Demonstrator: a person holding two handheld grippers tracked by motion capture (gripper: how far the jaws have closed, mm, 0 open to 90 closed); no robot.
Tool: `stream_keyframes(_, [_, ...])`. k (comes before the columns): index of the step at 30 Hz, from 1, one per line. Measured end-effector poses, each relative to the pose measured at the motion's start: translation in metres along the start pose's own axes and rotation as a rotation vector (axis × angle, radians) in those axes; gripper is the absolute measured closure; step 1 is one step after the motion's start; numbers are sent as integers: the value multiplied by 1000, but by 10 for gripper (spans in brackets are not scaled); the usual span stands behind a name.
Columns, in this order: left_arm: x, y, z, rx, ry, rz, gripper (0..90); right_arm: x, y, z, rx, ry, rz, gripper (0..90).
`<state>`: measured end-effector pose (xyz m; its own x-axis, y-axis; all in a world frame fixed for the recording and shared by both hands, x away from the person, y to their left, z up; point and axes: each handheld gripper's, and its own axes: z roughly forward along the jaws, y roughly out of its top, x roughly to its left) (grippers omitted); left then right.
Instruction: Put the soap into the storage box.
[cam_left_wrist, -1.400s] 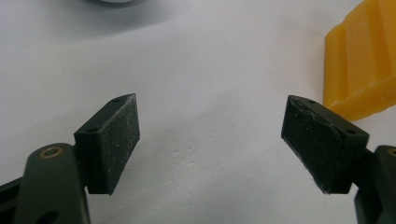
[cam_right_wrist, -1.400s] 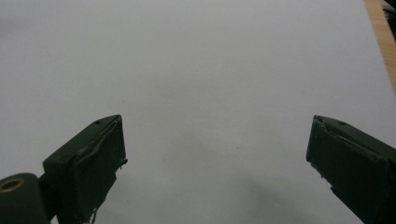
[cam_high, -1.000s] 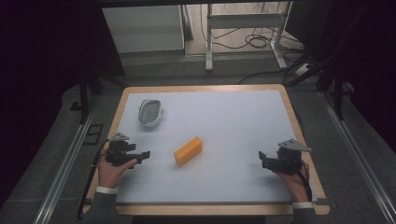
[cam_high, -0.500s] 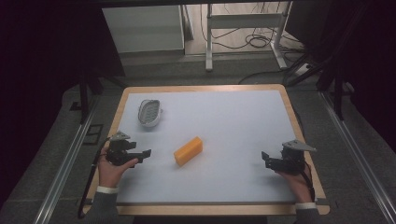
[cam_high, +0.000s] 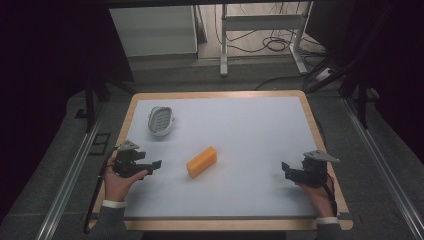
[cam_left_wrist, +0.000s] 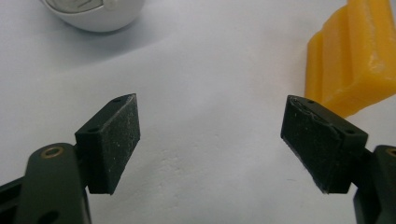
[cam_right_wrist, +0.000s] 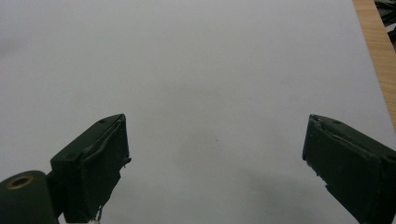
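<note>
Table (cam_high: 260, 125), white sheet on a wooden board; white soap dish (cam_high: 160, 120) at far left, well apart from both tools; orange block (cam_high: 202, 161) lies flat near the middle, nearer the left side.

Left gripper (cam_high: 156, 164) low over the sheet just beside the block, jaws spread wide, nothing between them; in the left gripper view the block (cam_left_wrist: 355, 60) sits ahead and off to the right of the gap, not lined up with it.

Right gripper (cam_high: 286, 168) near the right edge, well apart from the block, jaws likewise wide and empty over bare sheet (cam_right_wrist: 196, 70).

Risks, as judged: closing from this line would likely catch a corner only; the block could skid or spin on the smooth sheet; a push could shove it out of reach.

Block's long axis runs diagonally, near-left end toward the person, far-right end toward the table's back; ridged stepped face visible along its side.
</note>
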<state>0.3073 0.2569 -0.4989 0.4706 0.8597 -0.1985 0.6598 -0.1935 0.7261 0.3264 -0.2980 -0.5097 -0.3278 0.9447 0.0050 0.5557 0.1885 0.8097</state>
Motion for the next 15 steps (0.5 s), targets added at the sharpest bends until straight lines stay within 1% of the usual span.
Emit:
stream_keyframes(4, [-1,1,-3,-9,-7,5,202,1,0,-2,-5,-8,-6,73])
stream_keyframes(5, [-2,2,-3,-9,-9,0,202,1,0,-3,-5,-7,-6,73])
stream_keyframes(6, [-5,3,-2,-6,-20,7,203,1,1,-4,-5,-11,-4,73])
stream_keyframes(7, [-5,3,-2,-6,-20,7,202,1,1,-4,-5,-11,-4,73])
stream_keyframes(8, [-7,5,-1,9,-22,19,202,1,1,-6,-9,-13,4,73])
stream_keyframes(9, [-7,5,-1,9,-22,19,201,1,1,-6,-9,-13,4,73])
stream_keyframes(10, [-8,8,-2,12,-20,24,201,0,1,-7,-13,-21,7,72])
stream_keyframes(11, [-8,8,-2,12,-20,24,201,0,1,-7,-13,-21,7,72])
stream_keyframes(12, [-9,13,-5,3,-16,23,201,-1,0,-8,-13,-24,12,72])
stream_keyframes(13, [-9,13,-5,3,-16,23,202,-1,0,-8,-13,-24,12,72])
stream_keyframes(15, [-10,17,-8,5,-13,29,202,-4,-1,-9,-14,-31,18,72])
